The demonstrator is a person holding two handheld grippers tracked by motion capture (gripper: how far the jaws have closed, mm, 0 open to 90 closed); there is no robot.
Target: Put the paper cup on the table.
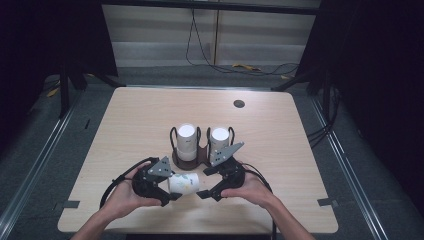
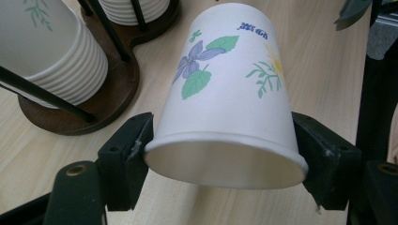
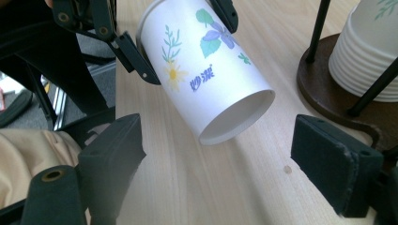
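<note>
A white paper cup (image 1: pixel 184 183) (image 2: pixel 225 93) (image 3: pixel 211 75) printed with flowers lies sideways just above the table, between my hands. My left gripper (image 1: pixel 169 192) (image 2: pixel 225 159) is shut on its wide rim end, one jaw on each side. The cup's narrow end points toward my right gripper (image 1: pixel 206 184) (image 3: pixel 223 159), which stands open with its pads (image 3: pixel 335 164) wide apart and nothing between them, a short way from the cup. Behind them is a dark wooden cup holder (image 1: pixel 192 160) (image 2: pixel 112 93) (image 3: pixel 324 79) with two stacks of cups (image 1: pixel 187 140) (image 1: pixel 219 139).
The holder's black wire uprights (image 2: pixel 110 33) (image 3: pixel 317 28) rise close to both grippers. A round cable hole (image 1: pixel 239 103) sits at the table's back right. Cables (image 1: pixel 240 65) lie on the floor beyond. The table's front edge (image 1: pixel 200 231) is near my forearms.
</note>
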